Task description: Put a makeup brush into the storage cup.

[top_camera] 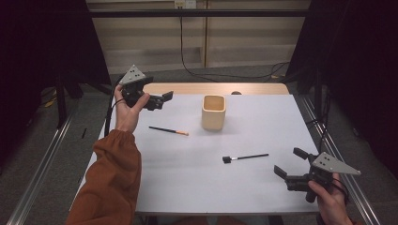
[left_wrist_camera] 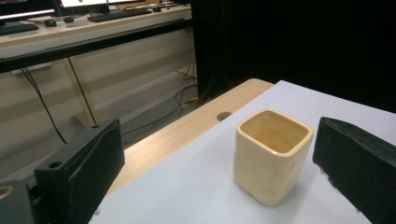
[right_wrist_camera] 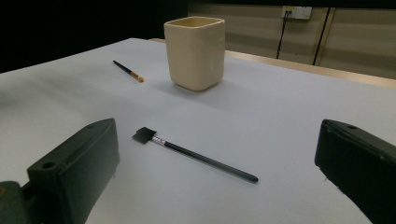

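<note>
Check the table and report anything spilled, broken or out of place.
Nothing looks spilled or damaged. The cream cup stands upright and looks empty, while the orange-tipped brush and the black flat brush lie loose on the white table, apart from it.

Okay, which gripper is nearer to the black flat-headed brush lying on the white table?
Right. The right gripper sits just beyond the handle end of the black flat-headed brush, jaws open toward it. The left gripper hovers across the table.

Glossy ceramic cup [left_wrist_camera: 272, 154] on matt white table [top_camera: 187, 178], wooden-edged.
</note>
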`<state>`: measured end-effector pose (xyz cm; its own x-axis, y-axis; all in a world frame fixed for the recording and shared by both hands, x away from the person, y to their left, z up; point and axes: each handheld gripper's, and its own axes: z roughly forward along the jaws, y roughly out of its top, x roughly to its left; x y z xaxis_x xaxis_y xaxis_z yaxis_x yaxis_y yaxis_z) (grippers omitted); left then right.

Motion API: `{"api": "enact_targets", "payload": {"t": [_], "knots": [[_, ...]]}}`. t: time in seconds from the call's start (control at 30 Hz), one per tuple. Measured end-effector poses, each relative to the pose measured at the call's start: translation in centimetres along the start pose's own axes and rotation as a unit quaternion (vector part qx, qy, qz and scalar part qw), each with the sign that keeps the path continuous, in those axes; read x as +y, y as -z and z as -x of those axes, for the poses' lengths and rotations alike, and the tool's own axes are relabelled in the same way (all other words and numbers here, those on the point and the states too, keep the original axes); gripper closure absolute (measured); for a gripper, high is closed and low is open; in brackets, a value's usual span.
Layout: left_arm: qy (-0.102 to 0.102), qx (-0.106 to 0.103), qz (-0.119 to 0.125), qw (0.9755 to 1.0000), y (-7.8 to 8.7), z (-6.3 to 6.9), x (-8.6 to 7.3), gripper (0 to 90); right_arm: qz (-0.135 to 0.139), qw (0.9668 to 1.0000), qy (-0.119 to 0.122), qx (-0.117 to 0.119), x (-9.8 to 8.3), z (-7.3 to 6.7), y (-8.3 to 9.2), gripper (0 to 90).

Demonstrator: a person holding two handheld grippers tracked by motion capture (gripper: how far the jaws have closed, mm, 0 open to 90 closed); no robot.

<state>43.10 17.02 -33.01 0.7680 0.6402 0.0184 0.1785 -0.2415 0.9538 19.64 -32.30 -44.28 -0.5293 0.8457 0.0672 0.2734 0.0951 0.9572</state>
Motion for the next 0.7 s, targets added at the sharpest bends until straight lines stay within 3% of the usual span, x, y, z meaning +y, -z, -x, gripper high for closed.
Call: {"api": "enact_targets", "payload": {"t": [0.07, 0.17, 0.33, 0.47, 0.5, 0.53, 0.63, 0.7], "knots": [[-0.001, -0.004, -0.006, 1.0, -0.2, -0.1, -0.2, 2.3, 0.0, 1.0, 0.0, 0.0, 0.0, 0.0, 0.0, 0.0], [-0.017, -0.019, -0.048, 0.9985, -1.0, -0.1, -1.1, 2.9, 0.001, 1.0, 0.0, 0.0, 0.0, 0.0, 0.0, 0.0], [-0.006, -0.034, -0.07, 0.997, -1.5, -0.3, -1.5, 2.9, 0.002, 1.0, 0.001, 0.002, 0.0, 0.0, 0.1, 0.0], [-0.024, -0.047, -0.114, 0.9921, -2.2, 0.0, -1.9, 2.9, -0.001, 1.0, 0.003, 0.006, 0.0, 0.0, 0.0, 0.0], [-0.024, -0.047, -0.114, 0.9921, -2.2, 0.0, -1.9, 3.3, -0.001, 1.0, 0.003, 0.006, 0.0, 0.0, 0.0, 0.0], [-0.029, -0.046, -0.128, 0.9904, -2.5, 0.0, -2.0, 3.4, 0.0, 1.0, 0.001, 0.006, 0.0, 0.0, 0.0, 0.0], [-0.027, -0.044, -0.131, 0.9901, -2.5, -0.1, -2.1, 4.1, 0.0, 1.0, 0.001, 0.006, 0.0, 0.0, 0.0, 0.0], [-0.033, -0.048, -0.15, 0.987, -2.6, -0.2, -2.1, 4.6, -0.001, 1.0, 0.001, 0.006, 0.0, 0.0, 0.0, 0.0]]}}
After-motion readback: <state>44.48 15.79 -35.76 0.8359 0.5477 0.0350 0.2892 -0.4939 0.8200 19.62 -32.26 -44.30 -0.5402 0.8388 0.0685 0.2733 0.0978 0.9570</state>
